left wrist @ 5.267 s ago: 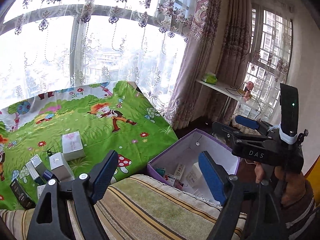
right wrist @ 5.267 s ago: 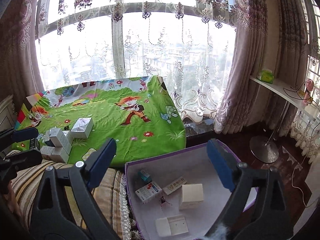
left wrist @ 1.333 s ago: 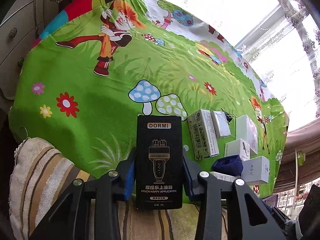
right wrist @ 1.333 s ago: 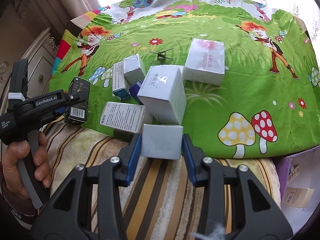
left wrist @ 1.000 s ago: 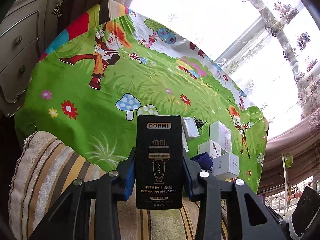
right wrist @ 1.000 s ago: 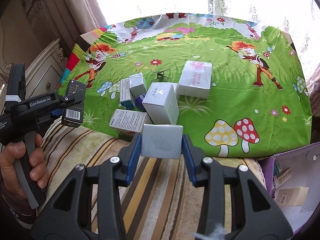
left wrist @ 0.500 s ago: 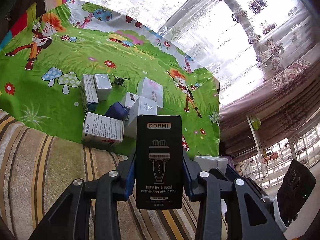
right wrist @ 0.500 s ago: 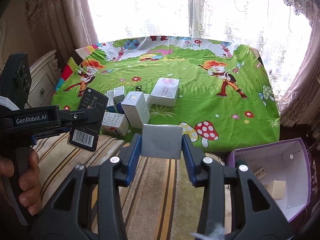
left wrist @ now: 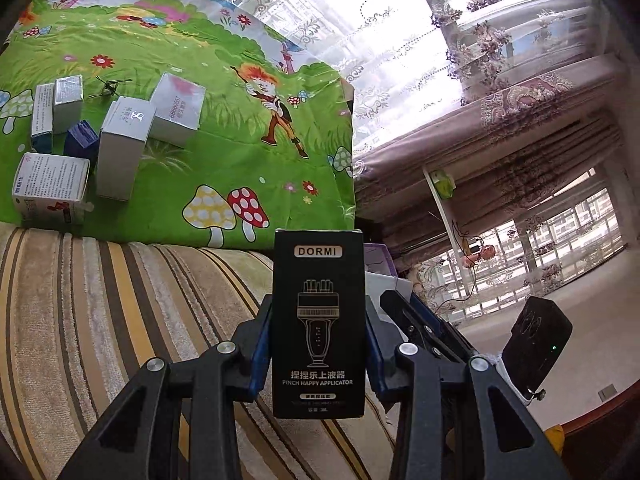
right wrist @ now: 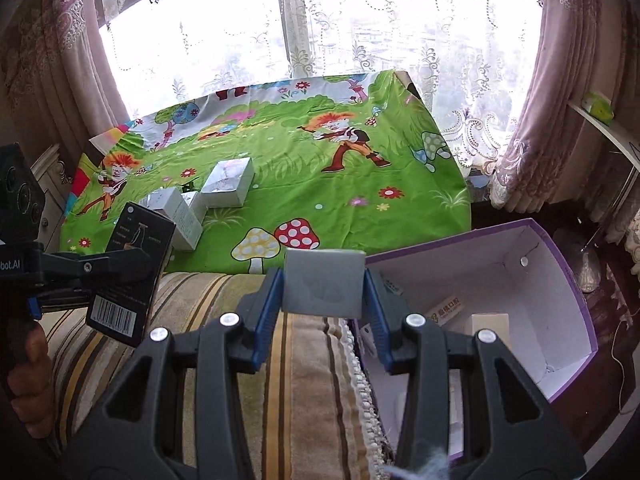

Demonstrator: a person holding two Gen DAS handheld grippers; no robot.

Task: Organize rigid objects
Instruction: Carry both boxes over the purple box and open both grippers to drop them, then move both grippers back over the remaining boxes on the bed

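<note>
My right tongs [right wrist: 323, 300] clamped grey box [right wrist: 323, 282]; left tongs [left wrist: 319, 354] clamped black DORMI carton [left wrist: 319, 320], long axis upright. Purple storage box [right wrist: 560, 276] lay just ahead-right of right tongs, nearer than left tongs. Judged drop: right first.

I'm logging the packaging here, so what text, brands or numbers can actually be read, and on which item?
"DORMI", "PINCH HAPPY APPLICATOR": black box, held in the left gripper.
Chinese characters above "PINCH": there, not transcribed; bottom lines too small.
"bot.AI": left gripper body, cut off by the frame edge.
Barcode: black box's back; digits unreadable.
"68666557": white box, blurred, uncertain.
Grey box in the right gripper: no text.
</note>
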